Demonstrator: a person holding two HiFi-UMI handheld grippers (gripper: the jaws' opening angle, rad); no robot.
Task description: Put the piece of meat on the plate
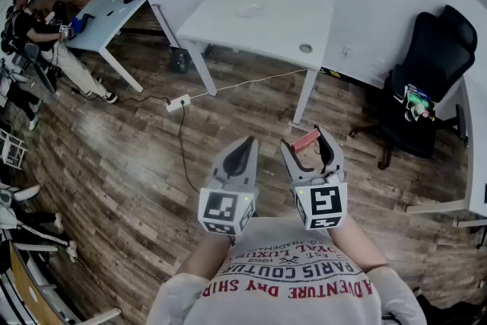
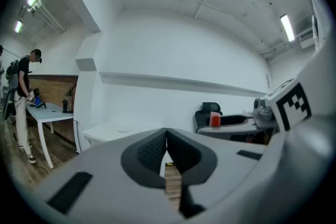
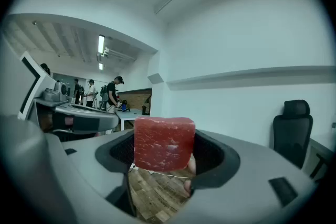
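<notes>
A red block of meat (image 1: pixel 307 139) sits between the jaws of my right gripper (image 1: pixel 305 140), which is shut on it and held level over the wooden floor. In the right gripper view the piece of meat (image 3: pixel 164 143) fills the gap between the pads of that gripper (image 3: pixel 165 153). My left gripper (image 1: pixel 247 144) hangs just to its left, shut with nothing in it; its jaws (image 2: pixel 166 135) meet tip to tip. A pale plate (image 1: pixel 249 10) lies on the white table (image 1: pixel 228 30) ahead, well beyond both grippers. The left gripper view also shows the plate (image 2: pixel 124 129) and the meat (image 2: pixel 214 119).
A black office chair (image 1: pixel 426 80) stands at the right by the wall. A power strip (image 1: pixel 176 103) and its cable lie on the floor in front of the table. A small round object (image 1: pixel 305 48) sits near the table's right corner. A person (image 1: pixel 34 30) is at another table far left.
</notes>
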